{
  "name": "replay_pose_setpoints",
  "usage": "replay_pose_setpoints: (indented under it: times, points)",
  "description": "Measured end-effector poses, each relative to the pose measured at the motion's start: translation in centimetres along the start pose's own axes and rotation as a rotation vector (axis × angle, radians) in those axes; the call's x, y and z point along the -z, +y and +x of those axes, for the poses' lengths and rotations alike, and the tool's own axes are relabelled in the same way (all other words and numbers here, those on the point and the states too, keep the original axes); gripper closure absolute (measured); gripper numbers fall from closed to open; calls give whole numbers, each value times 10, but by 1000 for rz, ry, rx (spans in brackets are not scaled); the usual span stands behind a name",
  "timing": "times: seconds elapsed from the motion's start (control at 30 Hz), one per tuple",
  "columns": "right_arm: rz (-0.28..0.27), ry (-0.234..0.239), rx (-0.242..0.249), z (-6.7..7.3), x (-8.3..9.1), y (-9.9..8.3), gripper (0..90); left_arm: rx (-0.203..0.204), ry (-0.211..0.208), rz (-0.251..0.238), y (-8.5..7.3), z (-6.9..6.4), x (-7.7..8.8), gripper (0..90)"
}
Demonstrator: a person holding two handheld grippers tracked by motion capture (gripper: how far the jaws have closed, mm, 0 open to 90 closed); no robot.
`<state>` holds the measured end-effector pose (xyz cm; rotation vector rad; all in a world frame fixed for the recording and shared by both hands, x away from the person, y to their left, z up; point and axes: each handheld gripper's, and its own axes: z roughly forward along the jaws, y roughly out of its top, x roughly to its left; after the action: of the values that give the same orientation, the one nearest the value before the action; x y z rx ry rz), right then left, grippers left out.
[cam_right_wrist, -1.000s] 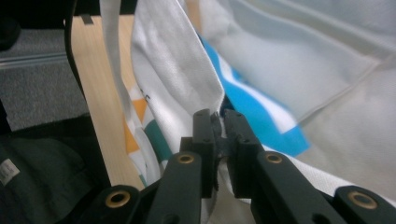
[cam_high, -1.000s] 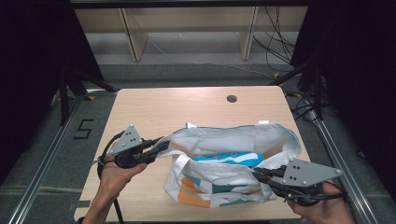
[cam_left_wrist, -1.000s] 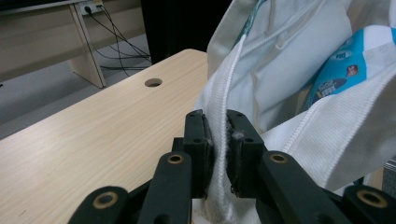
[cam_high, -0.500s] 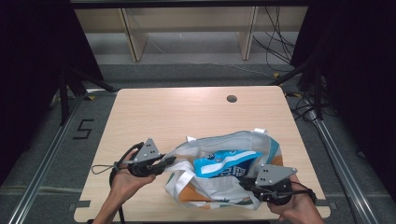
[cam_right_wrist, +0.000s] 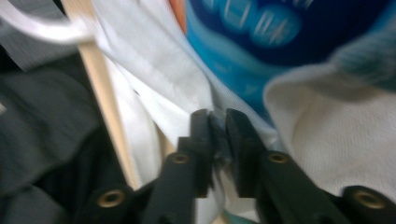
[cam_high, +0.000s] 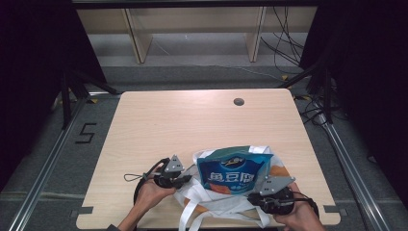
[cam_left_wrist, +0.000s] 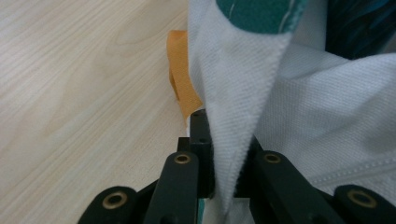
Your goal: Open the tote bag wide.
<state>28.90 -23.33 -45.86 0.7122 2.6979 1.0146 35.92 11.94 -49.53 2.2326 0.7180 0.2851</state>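
Note:
A white cloth tote bag (cam_high: pixel 214 202) lies slumped near the table's front edge, with a blue and teal snack packet (cam_high: pixel 228 173) showing in its mouth. My left gripper (cam_high: pixel 190 180) is at the bag's left rim, shut on a fold of white fabric (cam_left_wrist: pixel 243 93); the fold runs up between the jaws of the left gripper (cam_left_wrist: pixel 222 135). My right gripper (cam_high: pixel 252 196) is at the bag's right rim. In the right gripper view, the right gripper (cam_right_wrist: pixel 218 116) has thin fabric in the narrow gap between its jaws, which have just been opening. The snack packet (cam_right_wrist: pixel 261 42) sits just beyond.
The wooden table (cam_high: pixel 192 125) stretches away behind the bag, with a round cable hole (cam_high: pixel 238 101) at the back. The bag's loose handles (cam_high: pixel 185 216) hang over the front edge. An orange part (cam_left_wrist: pixel 180 79) shows beside the fabric. Shelving stands behind the table.
Both hands have come down and toward the front edge with the bag. The bag, stretched wide and raised before, now rests slumped on the table with the packet upright.

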Motion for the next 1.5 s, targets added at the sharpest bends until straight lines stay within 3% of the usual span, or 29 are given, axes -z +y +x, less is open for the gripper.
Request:
replay_pose_setpoints:
  times: [0.07,0.1,0.17,0.27,0.3,0.33,0.37,0.43,0.5,0.57,0.6,0.67,0.73,0.77,0.8,0.83,0.9,1.0,1.1,1.17,1.23,1.27,1.33,1.4,1.5]
  points:
    - [-47,12,0,5,17,7,647,-20,8,2,1,0,1,830]
    - [-83,27,22,9,26,11,595,-10,9,-1,1,-1,0,828]
    - [-140,31,45,18,48,18,577,-35,18,7,2,-2,2,826]
    - [-212,-49,59,26,82,29,563,-13,24,-14,4,-2,7,822]
    - [-212,-49,59,26,82,29,563,-13,24,-14,4,-2,7,821]
    - [-266,-129,39,27,102,34,560,-20,30,-13,4,-1,9,821]
    - [-290,-193,28,26,108,36,559,-9,30,-26,5,-1,10,820]
    - [-289,-283,-10,18,113,35,544,-21,40,-24,6,-1,13,819]
    - [-295,-326,-74,8,106,33,498,-20,33,-27,6,-1,13,817]
    - [-285,-318,-127,-2,97,32,449,-26,39,-30,6,-2,13,812]
    - [-287,-307,-151,-5,91,33,446,-50,35,-27,7,-1,13,810]
    - [-299,-297,-155,-10,82,34,458,-12,32,-42,7,-2,13,807]
    - [-305,-299,-145,-19,76,34,577,-10,37,-49,7,-3,13,806]
    - [-291,-314,-157,-21,75,33,687,-16,37,-50,7,-3,14,806]
    - [-284,-371,-103,-27,74,31,783,-24,36,-45,8,-2,15,805]
    - [-260,-451,-67,-33,74,27,840,-25,36,-47,8,-1,15,805]
    - [-196,-507,-66,-49,70,13,875,-36,39,-58,8,0,15,810]
    - [-87,-508,-98,-69,51,-15,879,-11,22,-65,9,-3,12,809]
    - [53,-413,-158,-79,20,-42,881,-26,4,-33,8,-4,0,813]
    - [116,-371,-151,-80,0,-49,882,3,1,-17,5,-6,-9,817]
    - [150,-398,-116,-77,-4,-44,882,11,6,-19,3,-6,-11,818]
    - [162,-411,-107,-75,-5,-43,882,-7,13,-18,2,-6,-11,818]
    - [161,-417,-106,-75,-6,-43,881,-8,14,-12,2,-6,-13,818]
    - [153,-395,-119,-77,-6,-42,878,11,14,1,1,-4,-19,820]
    - [141,-386,-119,-83,-9,-41,876,-14,36,4,3,2,-23,829]
